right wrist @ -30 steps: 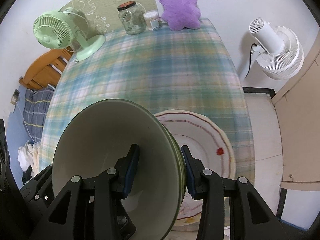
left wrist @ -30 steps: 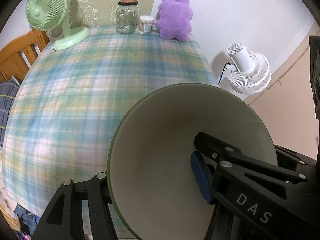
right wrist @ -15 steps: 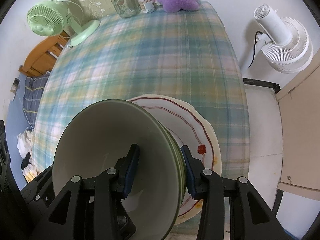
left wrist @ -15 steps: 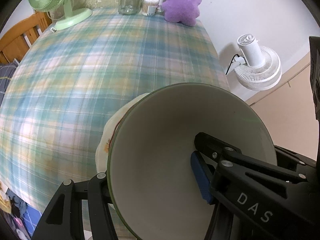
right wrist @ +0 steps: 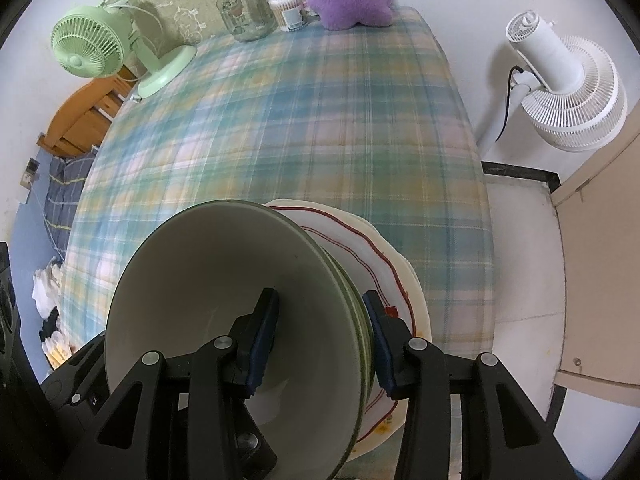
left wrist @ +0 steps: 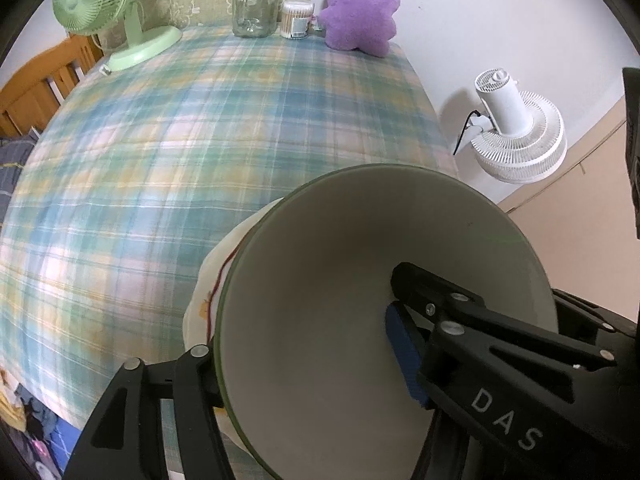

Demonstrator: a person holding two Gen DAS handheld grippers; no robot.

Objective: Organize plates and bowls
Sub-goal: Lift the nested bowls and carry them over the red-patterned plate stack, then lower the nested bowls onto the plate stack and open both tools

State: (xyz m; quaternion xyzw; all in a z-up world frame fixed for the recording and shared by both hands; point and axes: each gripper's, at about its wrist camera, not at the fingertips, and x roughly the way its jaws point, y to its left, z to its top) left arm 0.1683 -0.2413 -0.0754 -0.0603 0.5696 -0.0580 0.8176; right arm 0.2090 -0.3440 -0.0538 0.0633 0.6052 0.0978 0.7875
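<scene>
My left gripper [left wrist: 304,344] is shut on the wall of a cream bowl with a green rim [left wrist: 320,280], held tilted above the table's near right part. My right gripper [right wrist: 320,320] is shut on the wall of a second green-rimmed bowl [right wrist: 208,280], also tilted. Under both bowls lies a cream plate with a wavy red line [right wrist: 384,264] on the plaid tablecloth [right wrist: 320,120]; its left edge also shows in the left wrist view [left wrist: 204,296]. I cannot tell whether either bowl touches the plate.
At the table's far edge stand a green desk fan [left wrist: 120,16], a glass jar [left wrist: 252,4], a cotton swab box [left wrist: 296,16] and a purple plush [left wrist: 360,8]. A white floor fan [right wrist: 568,92] stands right of the table. A wooden bed frame [left wrist: 36,84] is at the left.
Both views have shifted over the table while each gripper kept its bowl. The plate, half a second ago further out, now lies closer under both bowls.
</scene>
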